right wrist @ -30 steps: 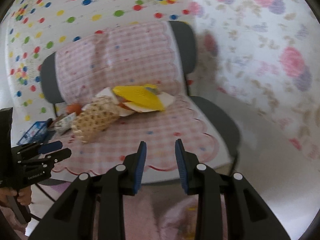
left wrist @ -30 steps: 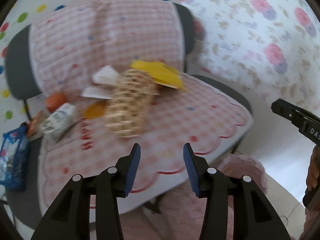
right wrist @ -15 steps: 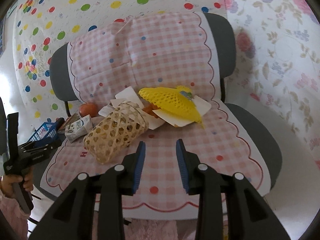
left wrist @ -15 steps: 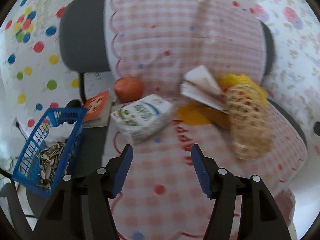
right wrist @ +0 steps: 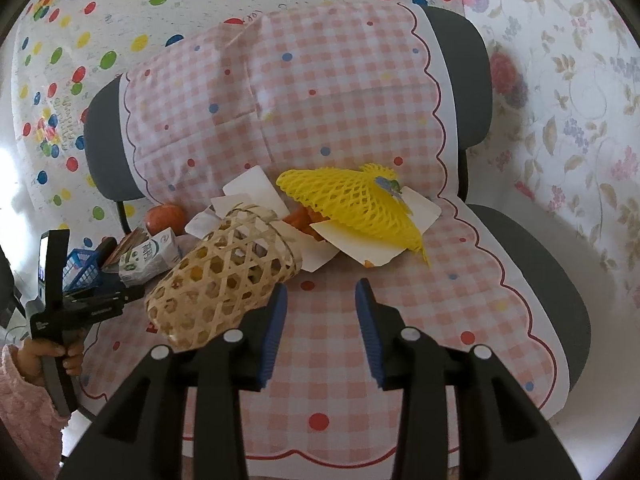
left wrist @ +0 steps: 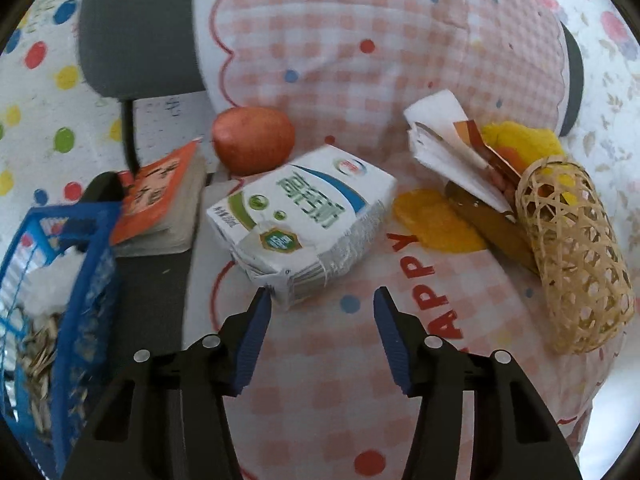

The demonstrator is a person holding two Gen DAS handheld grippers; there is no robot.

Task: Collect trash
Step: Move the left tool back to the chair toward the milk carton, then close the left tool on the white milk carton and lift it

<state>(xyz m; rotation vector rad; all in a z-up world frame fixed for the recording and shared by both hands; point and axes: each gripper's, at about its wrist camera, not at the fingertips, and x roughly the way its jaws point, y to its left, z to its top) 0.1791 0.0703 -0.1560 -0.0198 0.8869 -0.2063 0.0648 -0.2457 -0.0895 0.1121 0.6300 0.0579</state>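
A crushed white milk carton (left wrist: pixel 304 220) lies on the pink checked chair cover (left wrist: pixel 328 360). My left gripper (left wrist: pixel 322 304) is open, its tips just short of the carton's near end. A woven bamboo basket (left wrist: pixel 576 256) lies on its side at the right, with white paper scraps (left wrist: pixel 444 140) and orange peel (left wrist: pixel 436 224) beside it. My right gripper (right wrist: pixel 320 292) is open and empty, just in front of the basket (right wrist: pixel 224 280) and below a yellow foam fruit net (right wrist: pixel 356 204). The carton (right wrist: pixel 150 256) and the left gripper (right wrist: pixel 96 304) show at far left there.
A red apple (left wrist: pixel 252 140) sits behind the carton. An orange booklet (left wrist: pixel 160 204) lies on the grey seat edge. A blue plastic basket (left wrist: pixel 60 320) with sunflower seed shells and tissue stands at the left. White cardboard (right wrist: pixel 384 240) lies under the net. Patterned walls stand behind.
My left gripper swung left and moved in close to the milk carton, its jaws opening wider. My right gripper moved closer to the chair, towards the bamboo basket and net.
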